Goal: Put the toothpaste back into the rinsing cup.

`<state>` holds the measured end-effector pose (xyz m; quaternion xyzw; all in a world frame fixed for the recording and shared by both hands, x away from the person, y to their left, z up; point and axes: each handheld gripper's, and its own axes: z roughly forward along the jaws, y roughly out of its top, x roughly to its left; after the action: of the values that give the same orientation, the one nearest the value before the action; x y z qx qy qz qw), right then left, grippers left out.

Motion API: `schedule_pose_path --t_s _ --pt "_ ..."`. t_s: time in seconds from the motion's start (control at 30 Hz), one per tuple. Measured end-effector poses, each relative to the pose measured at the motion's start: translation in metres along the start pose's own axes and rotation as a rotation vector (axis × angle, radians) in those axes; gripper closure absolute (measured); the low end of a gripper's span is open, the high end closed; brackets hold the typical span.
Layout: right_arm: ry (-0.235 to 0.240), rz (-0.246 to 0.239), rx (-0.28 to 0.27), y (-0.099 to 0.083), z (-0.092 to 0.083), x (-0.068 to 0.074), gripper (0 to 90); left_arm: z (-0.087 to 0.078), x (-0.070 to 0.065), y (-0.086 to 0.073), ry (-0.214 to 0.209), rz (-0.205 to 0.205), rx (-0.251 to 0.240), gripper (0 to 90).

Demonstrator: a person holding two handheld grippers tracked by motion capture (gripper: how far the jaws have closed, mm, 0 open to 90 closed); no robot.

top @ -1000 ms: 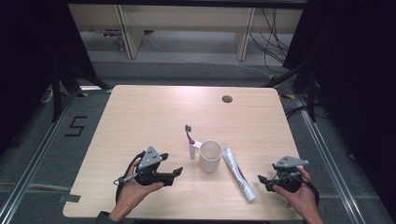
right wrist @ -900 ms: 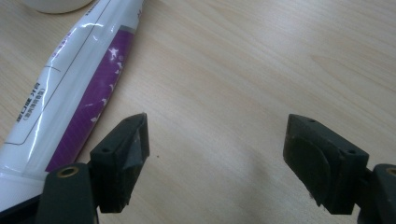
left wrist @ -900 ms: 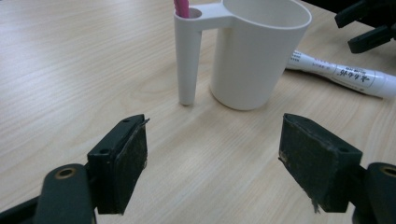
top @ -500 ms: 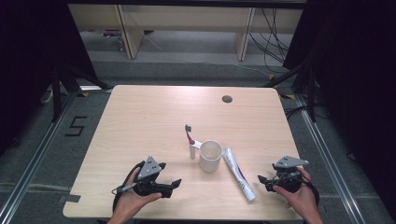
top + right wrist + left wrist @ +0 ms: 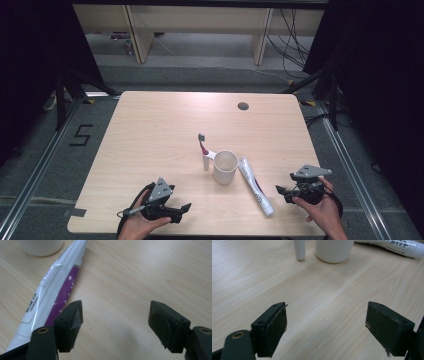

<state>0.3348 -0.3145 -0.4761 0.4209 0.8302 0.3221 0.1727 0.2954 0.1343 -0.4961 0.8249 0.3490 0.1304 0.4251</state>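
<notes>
A white cup (image 5: 225, 167) stands upright near the middle of the wooden table (image 5: 160, 130). A white toothbrush (image 5: 203, 150) with a red band lies just left of it. A white and purple toothpaste tube (image 5: 255, 186) lies right of the cup, also seen as the tube (image 5: 52, 292) and the tube (image 5: 397, 246). My left gripper (image 5: 184, 207) rests open near the front edge, left of the cup (image 5: 333, 250). My right gripper (image 5: 280, 191) stands open just right of the tube. Nothing is between either pair of jaws.
A dark round hole (image 5: 243, 106) sits in the table's far right part. Metal rails run along the floor on both sides. Shelving legs and cables stand beyond the far edge.
My left gripper has drawn back toward the front edge and lowered. The right gripper and the objects have stayed put.
</notes>
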Motion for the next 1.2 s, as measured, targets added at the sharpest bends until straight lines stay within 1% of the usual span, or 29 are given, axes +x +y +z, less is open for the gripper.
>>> schedule_pose_path --t_s 0.03,0.1,0.13,0.2,0.27,0.33,0.37,0.4,0.43,0.47,0.53,0.57,0.6,0.63,0.67,0.7,0.73,0.77,0.8,0.83,0.87,0.9,0.93,1.0,1.03,1.1,1.13,1.17,1.2 --pt "0.002 0.026 0.003 0.001 -0.001 0.002 28.9 0.0 0.0 0.0 0.004 -0.002 0.0 16.7" --pt "0.007 0.013 0.002 0.006 -0.002 0.0 29.0 -0.001 0.002 -0.002 0.013 0.005 0.016 16.7" --pt "0.01 0.027 0.006 0.007 -0.003 0.002 29.0 0.0 0.0 -0.002 0.011 -0.012 0.005 16.7" --pt "0.019 0.005 0.006 0.012 -0.004 0.001 29.5 0.0 0.0 -0.004 0.008 -0.008 0.01 16.7" --pt "0.026 0.021 0.016 0.016 -0.006 0.005 29.6 0.001 0.0 -0.005 0.011 -0.006 0.01 16.7" --pt "0.036 0.002 0.017 0.021 -0.006 0.006 29.5 0.002 -0.001 -0.006 0.016 -0.004 0.024 16.8" --pt "0.042 0.033 0.029 0.023 -0.007 0.01 29.6 0.002 -0.001 -0.006 0.018 -0.002 0.028 16.7" --pt "0.043 0.005 0.023 0.025 -0.005 0.012 29.6 0.003 -0.001 -0.006 0.011 -0.002 0.027 16.7" --pt "0.051 0.006 0.036 0.028 -0.005 0.014 29.6 0.003 -0.001 -0.007 0.011 -0.001 0.027 16.7" --pt "0.055 -0.026 0.038 0.03 -0.003 0.013 29.6 0.003 -0.001 -0.007 0.015 -0.002 0.033 16.7" --pt "0.056 -0.007 0.021 0.033 0.003 0.022 29.7 0.003 -0.001 -0.007 0.016 0.001 0.036 16.8" --pt "0.074 -0.018 0.039 0.038 0.006 0.026 29.9 0.003 -0.001 -0.007 0.015 0.001 0.037 16.8" --pt "0.074 -0.018 0.039 0.038 0.006 0.026 29.9 0.003 -0.001 -0.007 0.015 0.001 0.037 16.8" --pt "0.086 -0.038 0.078 0.041 0.006 0.027 29.9 0.003 -0.001 -0.007 0.015 0.0 0.041 16.8" --pt "0.095 -0.046 0.078 0.043 0.008 0.03 30.2 0.003 -0.001 -0.007 0.016 -0.001 0.039 16.8" --pt "0.085 -0.057 0.08 0.044 0.011 0.03 30.3 0.003 -0.001 -0.007 0.017 0.001 0.042 16.8" --pt "0.098 -0.041 0.091 0.045 0.013 0.034 30.4 0.004 -0.002 -0.008 0.017 -0.01 0.035 16.8" --pt "0.094 -0.092 0.103 0.047 0.016 0.033 32.5 0.004 -0.002 -0.007 0.011 -0.003 0.04 16.8" --pt "0.094 -0.092 0.103 0.047 0.016 0.033 32.5 0.005 -0.002 -0.007 0.01 -0.012 0.032 16.8" --pt "0.103 -0.093 0.122 0.047 0.018 0.035 32.5 0.005 -0.002 -0.007 0.008 -0.005 0.034 16.8" --pt "0.103 -0.084 0.121 0.048 0.02 0.036 32.5 0.005 -0.002 -0.007 0.009 -0.002 0.036 17.0" --pt "0.101 -0.097 0.128 0.049 0.02 0.036 32.4 0.005 -0.003 -0.008 0.01 0.003 0.039 17.2" --pt "0.107 -0.085 0.123 0.049 0.022 0.039 32.1 0.005 -0.003 -0.008 0.008 0.003 0.041 17.2" --pt "0.103 -0.091 0.124 0.05 0.023 0.039 32.0 0.006 -0.003 -0.007 0.012 0.002 0.04 17.2" --pt "0.11 -0.096 0.144 0.051 0.023 0.039 31.8 0.005 -0.003 -0.007 0.014 0.003 0.04 17.3" --pt "0.118 -0.096 0.134 0.053 0.026 0.043 31.7 0.005 -0.003 -0.008 0.01 0.003 0.041 17.2" --pt "0.126 -0.093 0.138 0.054 0.027 0.045 31.6 0.004 -0.002 -0.007 0.018 0.025 0.057 17.3" --pt "0.128 -0.091 0.134 0.055 0.029 0.047 31.5 0.005 -0.003 -0.007 0.014 0.015 0.047 17.3" --pt "0.129 -0.111 0.154 0.056 0.031 0.048 31.4 0.005 -0.003 -0.007 0.012 0.01 0.042 17.3"
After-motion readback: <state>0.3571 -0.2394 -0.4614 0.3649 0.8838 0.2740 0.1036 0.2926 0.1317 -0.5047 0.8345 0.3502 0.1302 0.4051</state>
